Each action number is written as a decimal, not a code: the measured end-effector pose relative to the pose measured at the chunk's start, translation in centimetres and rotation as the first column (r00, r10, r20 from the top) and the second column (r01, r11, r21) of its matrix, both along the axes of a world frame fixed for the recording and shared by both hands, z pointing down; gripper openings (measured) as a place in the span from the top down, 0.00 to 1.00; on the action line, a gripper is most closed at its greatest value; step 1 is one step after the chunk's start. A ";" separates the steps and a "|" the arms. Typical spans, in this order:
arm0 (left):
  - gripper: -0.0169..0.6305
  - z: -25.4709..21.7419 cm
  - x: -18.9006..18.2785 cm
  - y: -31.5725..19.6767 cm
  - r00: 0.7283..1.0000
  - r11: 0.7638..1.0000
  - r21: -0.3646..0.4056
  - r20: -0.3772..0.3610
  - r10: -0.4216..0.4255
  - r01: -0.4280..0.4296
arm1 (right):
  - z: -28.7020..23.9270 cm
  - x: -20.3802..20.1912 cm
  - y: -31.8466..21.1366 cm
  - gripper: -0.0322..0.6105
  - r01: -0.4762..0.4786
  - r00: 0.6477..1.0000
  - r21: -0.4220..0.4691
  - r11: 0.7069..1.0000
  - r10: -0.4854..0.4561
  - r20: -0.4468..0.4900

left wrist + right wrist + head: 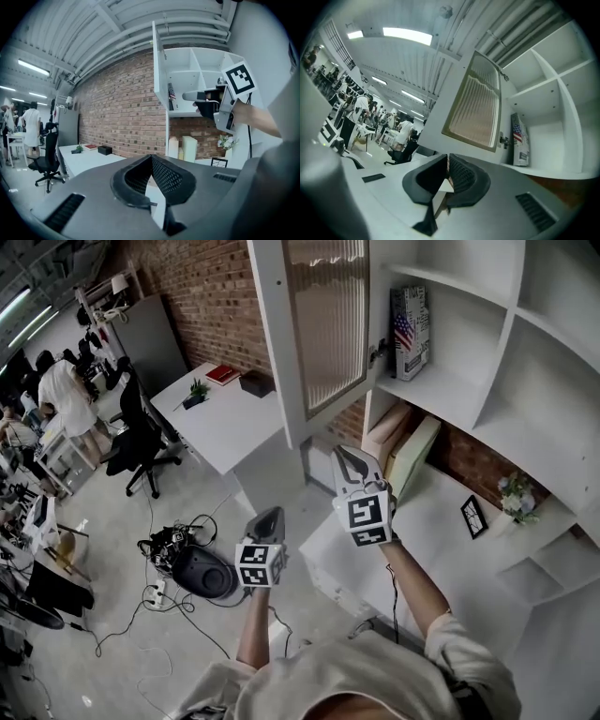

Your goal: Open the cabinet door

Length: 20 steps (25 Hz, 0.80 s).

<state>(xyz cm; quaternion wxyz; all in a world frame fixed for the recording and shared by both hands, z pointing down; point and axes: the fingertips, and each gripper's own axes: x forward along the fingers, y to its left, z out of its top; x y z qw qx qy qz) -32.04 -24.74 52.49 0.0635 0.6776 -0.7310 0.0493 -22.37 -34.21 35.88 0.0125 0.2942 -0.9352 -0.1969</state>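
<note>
Your white-framed cabinet door with the ribbed glass panel [323,329] stands swung wide off the white open shelving [469,371], at 12 o'clock from your right gripper [354,463]. The right jaws are pinched together on nothing, and the gripper sits below the door, not touching it. Your left gripper [269,521], at 7 o'clock from the right one, is also pressed closed and empty. A flag-print box [409,332] shows on the shelf behind the door at 1 o'clock. The opening looks done; probably nothing is left but backing off.
</note>
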 end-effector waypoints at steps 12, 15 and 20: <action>0.93 0.2 6.1 -5.3 0.987 0.987 -0.007 -0.003 0.163 -0.163 | 6.3 10.5 -3.6 0.93 -0.174 0.985 -0.140 0.975 0.175 -0.004; 0.93 0.5 7.4 -6.2 0.980 0.980 -0.011 -0.007 0.198 -0.198 | 8.0 13.4 -4.0 0.93 -0.226 0.974 -0.165 0.960 0.229 -0.002; 0.93 1.0 9.3 -7.6 0.971 0.971 -0.018 -0.012 0.240 -0.240 | 10.7 18.4 -4.5 0.93 -0.321 0.946 -0.194 0.927 0.322 -0.023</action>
